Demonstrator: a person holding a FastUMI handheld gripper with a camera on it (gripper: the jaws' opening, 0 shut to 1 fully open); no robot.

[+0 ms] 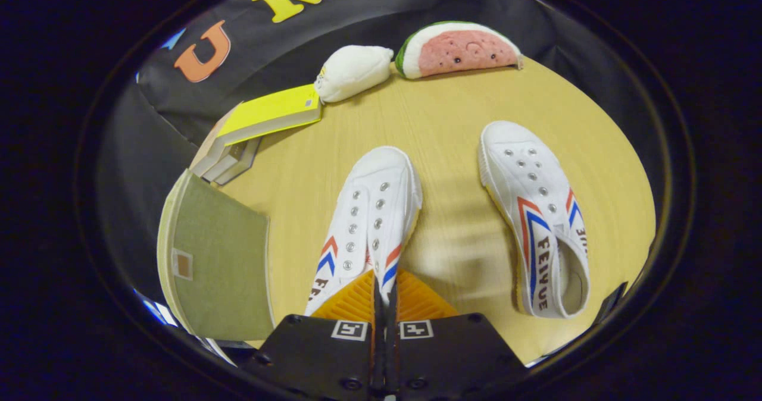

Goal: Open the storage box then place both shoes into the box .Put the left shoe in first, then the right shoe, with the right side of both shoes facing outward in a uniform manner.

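My gripper [385,283] is shut on a white canvas shoe [372,210] with red and blue chevrons. Both fingers pinch the upper at its rear opening, and its toe points away from me. A soft shadow on the wooden table [452,115] lies just right of this shoe. The second white shoe [536,210] rests on the table to the right of the fingers, toe also pointing away, its opening towards me. The olive-green fabric storage box [220,270] stands left of the fingers, with a flat green face and a small label window turned towards me.
A stack of books with a yellow cover [268,115] sits beyond the box. A white plush toy [352,71] and a watermelon-slice plush [455,50] lie at the table's far edge. Bare tabletop lies between the shoes and the plush toys.
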